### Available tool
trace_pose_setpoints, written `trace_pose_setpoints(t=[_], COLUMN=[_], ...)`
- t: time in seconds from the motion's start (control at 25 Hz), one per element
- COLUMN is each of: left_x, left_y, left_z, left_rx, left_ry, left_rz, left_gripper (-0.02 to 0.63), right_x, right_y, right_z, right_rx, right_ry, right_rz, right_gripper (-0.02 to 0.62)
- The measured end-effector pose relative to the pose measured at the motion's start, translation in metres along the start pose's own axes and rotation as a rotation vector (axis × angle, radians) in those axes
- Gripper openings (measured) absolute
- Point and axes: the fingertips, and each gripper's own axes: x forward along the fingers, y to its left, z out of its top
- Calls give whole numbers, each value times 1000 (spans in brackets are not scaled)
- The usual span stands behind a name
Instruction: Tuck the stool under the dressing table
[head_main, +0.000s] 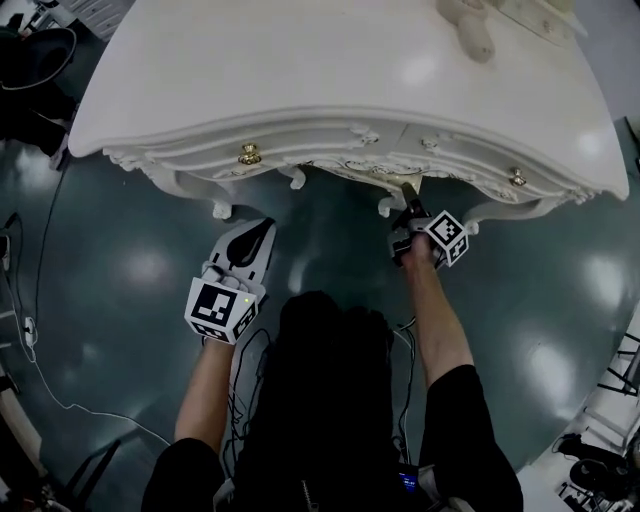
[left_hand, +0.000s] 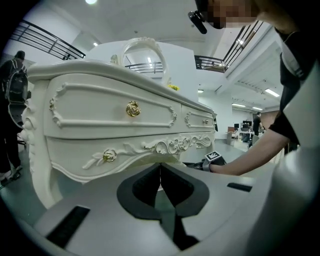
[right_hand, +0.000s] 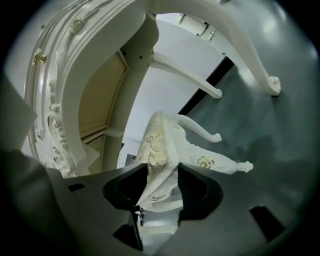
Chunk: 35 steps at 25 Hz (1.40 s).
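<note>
The white carved dressing table (head_main: 350, 80) fills the top of the head view, and its drawer fronts with gold knobs face the left gripper view (left_hand: 110, 130). The stool (right_hand: 170, 150), with a cream floral seat and white curved legs, sits under the table's arch (right_hand: 65, 100). From the head it is hidden beneath the tabletop. My right gripper (head_main: 408, 205) reaches under the front edge, shut on the stool's seat rim (right_hand: 160, 180). My left gripper (head_main: 262, 228) hangs in front of the table's left half, jaws together on nothing (left_hand: 160, 167).
Curved table legs (head_main: 222, 210) stand on a glossy dark green floor (head_main: 130, 270). Cables (head_main: 30, 330) trail along the left, with dark gear (head_main: 30, 50) at the top left and more equipment (head_main: 600, 470) at the bottom right. An oval mirror (left_hand: 145, 52) stands on the tabletop.
</note>
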Motion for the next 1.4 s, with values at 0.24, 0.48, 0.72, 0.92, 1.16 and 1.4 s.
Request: trace_pose_setpoints(t=[0.24, 0.48, 0.72, 0.92, 1.16, 1.4], left_x=[-11, -17, -38, -58, -90, -129], left_y=[16, 6, -15, -35, -60, -90], left_z=[-5, 12, 69, 141, 236, 311], left_rx=[4, 10, 16, 14, 9, 22], left_ry=[7, 30, 65, 64, 39, 32], left_rz=[34, 19, -21, -50, -80, -104], left_gripper=[21, 21, 21, 21, 21, 21], right_x=[11, -10, -71, -127, -193, -259], right_y=[4, 19, 81, 151, 270, 393], right_z=[6, 3, -5, -11, -5, 6], right_rx=[-26, -244, -638, -797, -1029, -1112], right_ry=[-34, 14, 110, 185, 198, 124], right_rz=[3, -74, -155, -165, -137, -62], right_gripper=[196, 134, 6, 5, 5, 5])
